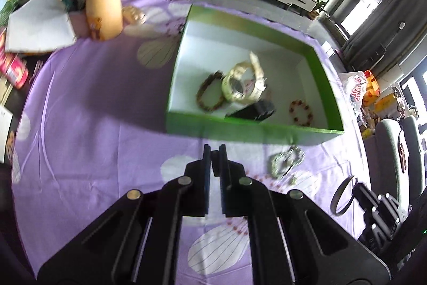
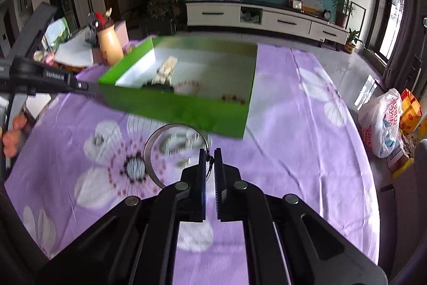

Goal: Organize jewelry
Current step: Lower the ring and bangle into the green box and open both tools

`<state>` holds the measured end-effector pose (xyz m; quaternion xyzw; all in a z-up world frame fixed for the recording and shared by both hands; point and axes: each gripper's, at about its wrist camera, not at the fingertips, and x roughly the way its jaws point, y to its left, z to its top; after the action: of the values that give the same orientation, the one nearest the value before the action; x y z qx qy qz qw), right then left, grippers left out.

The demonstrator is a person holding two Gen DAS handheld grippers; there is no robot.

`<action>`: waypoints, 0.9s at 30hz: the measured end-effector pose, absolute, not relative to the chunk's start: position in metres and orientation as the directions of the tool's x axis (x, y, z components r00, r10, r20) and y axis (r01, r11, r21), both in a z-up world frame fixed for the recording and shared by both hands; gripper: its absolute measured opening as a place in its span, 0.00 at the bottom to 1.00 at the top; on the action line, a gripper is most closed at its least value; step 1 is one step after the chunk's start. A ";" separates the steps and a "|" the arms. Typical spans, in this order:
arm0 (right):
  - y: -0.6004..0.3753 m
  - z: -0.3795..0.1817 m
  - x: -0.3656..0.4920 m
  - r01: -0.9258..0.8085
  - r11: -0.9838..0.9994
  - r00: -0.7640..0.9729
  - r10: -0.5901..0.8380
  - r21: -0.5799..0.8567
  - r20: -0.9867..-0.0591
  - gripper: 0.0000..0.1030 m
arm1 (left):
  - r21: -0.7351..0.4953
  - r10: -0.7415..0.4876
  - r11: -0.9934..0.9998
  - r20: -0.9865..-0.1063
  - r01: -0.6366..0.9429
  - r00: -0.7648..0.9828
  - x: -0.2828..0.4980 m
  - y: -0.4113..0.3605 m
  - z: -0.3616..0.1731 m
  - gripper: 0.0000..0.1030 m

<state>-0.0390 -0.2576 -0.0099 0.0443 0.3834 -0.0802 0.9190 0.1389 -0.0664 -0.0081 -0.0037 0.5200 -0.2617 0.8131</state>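
My right gripper (image 2: 210, 158) is shut on the rim of a thin dark metal bangle (image 2: 149, 164), which hangs lifted off the purple cloth to the left of the fingers. The left wrist view shows the same bangle (image 1: 336, 200) at the lower right, held by the right gripper (image 1: 354, 187). My left gripper (image 1: 214, 151) is shut above the cloth just before the green box (image 1: 323, 87); a small greyish bit shows between its tips, too unclear to name. Inside the box lie a brown bead bracelet (image 1: 209, 94), a cream watch (image 1: 244, 83), a black item (image 1: 253, 111) and a red bead bracelet (image 1: 301, 112).
A silver-green bead bracelet (image 1: 287, 159) lies on the cloth before the box's near wall. A tan bottle (image 1: 102, 7) and papers (image 1: 37, 23) stand at the far left. A plastic bag (image 2: 381, 122) sits off the table's right edge. A person's hand (image 2: 12, 135) shows at left.
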 end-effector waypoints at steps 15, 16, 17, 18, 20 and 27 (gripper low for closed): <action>-0.279 -0.007 0.082 0.190 0.982 0.668 -0.137 -0.010 -0.732 0.05 | -0.259 -0.410 0.862 -0.862 0.435 0.297 0.204 -0.131 -0.015 0.05; -0.279 -0.010 0.088 0.193 0.981 0.658 -0.142 -0.017 -0.739 0.05 | -0.257 -0.405 0.865 -0.864 0.431 0.297 0.207 -0.133 -0.017 0.05; -0.280 -0.014 0.095 0.198 0.980 0.649 -0.151 -0.025 -0.746 0.05 | -0.257 -0.399 0.869 -0.869 0.422 0.294 0.214 -0.136 -0.020 0.05; -0.281 -0.018 0.103 0.204 0.979 0.638 -0.156 -0.030 -0.754 0.05 | -0.256 -0.395 0.872 -0.871 0.418 0.292 0.217 -0.138 -0.023 0.05; -0.282 -0.025 0.114 0.208 0.977 0.624 -0.163 -0.039 -0.764 0.05 | -0.240 -0.374 0.882 -0.880 0.405 0.293 0.225 -0.141 -0.030 0.05; -0.282 -0.034 0.127 0.219 0.974 0.607 -0.179 -0.054 -0.774 0.07 | -0.221 -0.347 0.889 -0.897 0.400 0.275 0.234 -0.146 -0.045 0.11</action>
<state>0.1272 -0.2815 -0.0344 0.0230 0.4289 -0.1110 0.8962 0.2336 -0.1464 -0.0453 0.0240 0.5548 -0.2341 0.7980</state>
